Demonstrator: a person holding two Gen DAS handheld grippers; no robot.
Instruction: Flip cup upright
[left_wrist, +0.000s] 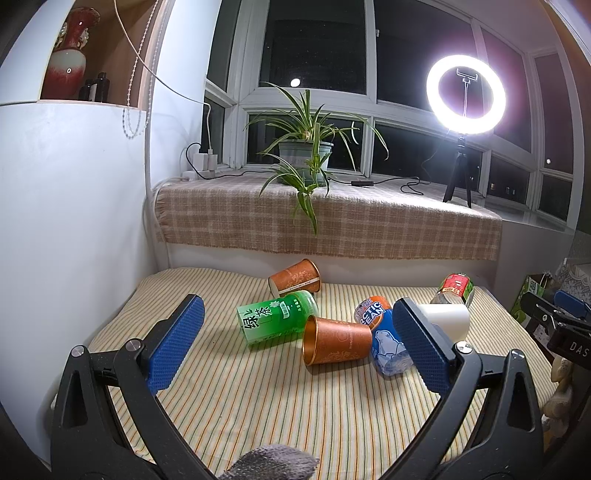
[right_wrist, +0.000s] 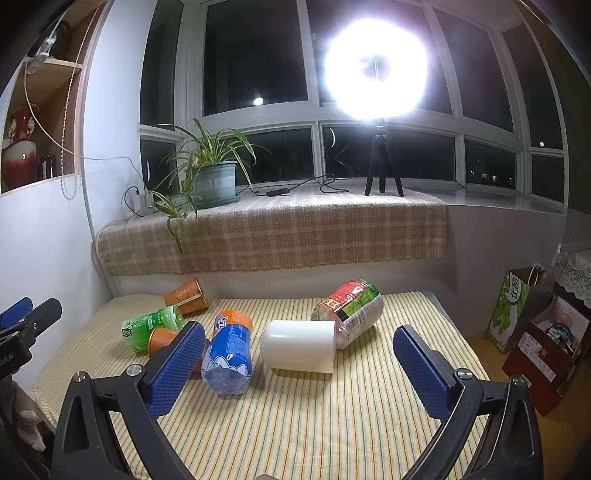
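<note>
Three cups lie on their sides on the striped cloth (left_wrist: 258, 398). One orange cup (left_wrist: 336, 341) lies straight ahead of my left gripper (left_wrist: 298, 310), its mouth facing left. A second orange cup (left_wrist: 295, 279) lies at the back. The white cup (right_wrist: 299, 345) rests just beyond my right gripper (right_wrist: 299, 331), its closed base to the left. Both grippers are open, hold nothing and hover short of the cups. In the right wrist view the near orange cup (right_wrist: 160, 339) is half hidden behind a blue finger (right_wrist: 177, 369).
Bottles lie among the cups: a green tea bottle (left_wrist: 277, 319), a blue one (right_wrist: 229, 350) and a red-green one (right_wrist: 351, 310). A white wall is on the left. A checked ledge (right_wrist: 277, 236) behind holds a plant and ring light. Bags (right_wrist: 517, 314) stand at right.
</note>
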